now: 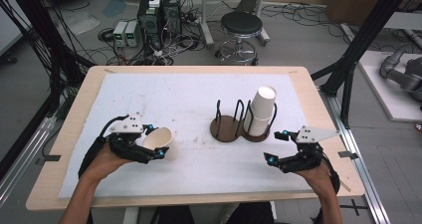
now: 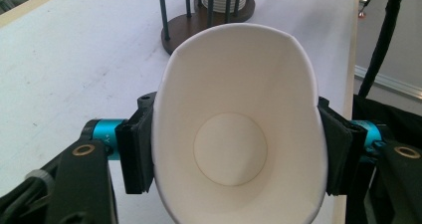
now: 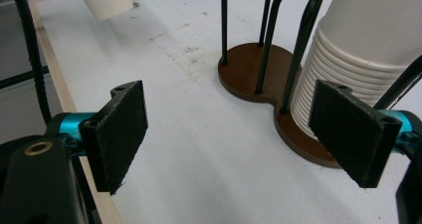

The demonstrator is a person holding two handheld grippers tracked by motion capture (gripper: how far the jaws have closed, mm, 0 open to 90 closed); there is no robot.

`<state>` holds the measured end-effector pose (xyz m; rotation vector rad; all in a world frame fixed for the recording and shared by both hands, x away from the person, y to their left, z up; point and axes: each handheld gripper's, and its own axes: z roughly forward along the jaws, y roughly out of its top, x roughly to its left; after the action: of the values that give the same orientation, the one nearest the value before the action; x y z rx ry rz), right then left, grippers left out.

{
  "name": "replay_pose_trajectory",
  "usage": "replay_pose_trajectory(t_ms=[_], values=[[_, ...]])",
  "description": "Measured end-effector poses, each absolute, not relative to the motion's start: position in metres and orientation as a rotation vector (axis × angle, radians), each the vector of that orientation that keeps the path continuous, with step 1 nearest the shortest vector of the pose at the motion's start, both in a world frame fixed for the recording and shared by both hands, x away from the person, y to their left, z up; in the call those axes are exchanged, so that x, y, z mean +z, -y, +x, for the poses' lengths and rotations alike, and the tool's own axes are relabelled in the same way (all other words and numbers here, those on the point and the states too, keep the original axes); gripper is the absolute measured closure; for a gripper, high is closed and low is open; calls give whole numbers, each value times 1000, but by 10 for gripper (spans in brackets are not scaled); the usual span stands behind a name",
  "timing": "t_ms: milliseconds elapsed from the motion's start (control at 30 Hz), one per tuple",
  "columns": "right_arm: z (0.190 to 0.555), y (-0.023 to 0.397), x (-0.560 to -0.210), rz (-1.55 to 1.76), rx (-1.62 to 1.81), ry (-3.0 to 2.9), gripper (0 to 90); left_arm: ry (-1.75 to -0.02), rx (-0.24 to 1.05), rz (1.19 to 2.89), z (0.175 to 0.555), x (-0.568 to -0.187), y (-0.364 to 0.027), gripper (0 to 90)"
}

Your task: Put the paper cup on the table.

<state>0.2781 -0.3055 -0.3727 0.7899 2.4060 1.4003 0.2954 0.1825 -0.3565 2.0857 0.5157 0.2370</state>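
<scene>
Here the left gripper (image 1: 154, 143) squeezes a cup (image 1: 160, 140) near the desk's (image 1: 74, 119) left edge, empty, its mouth pressed oval. The right gripper (image 1: 277, 147) stands wide open, empty, beside the rack (image 1: 234, 127), whose right ring holds stacked cups (image 1: 261, 110).

The cup (image 1: 159, 138) is white paper, empty, its round bottom visible inside in the left gripper view (image 2: 234, 134). It is tipped onto its side, the open mouth facing up and toward the far right of the table, and its rim is squeezed out of round into an oval. It sits over the left half of the white sheet, nearer the near edge than the far one, well apart from the rack. The right gripper view shows its tapered base end (image 3: 105, 0) above the sheet.
</scene>
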Motion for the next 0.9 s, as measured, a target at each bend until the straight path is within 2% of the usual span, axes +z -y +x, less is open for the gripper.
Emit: replay_pose_trajectory(t_ms=[900], values=[[277, 308, -372, 798, 1400, -2396, 161, -404, 238, 2226, 310, -356, -141, 308]])
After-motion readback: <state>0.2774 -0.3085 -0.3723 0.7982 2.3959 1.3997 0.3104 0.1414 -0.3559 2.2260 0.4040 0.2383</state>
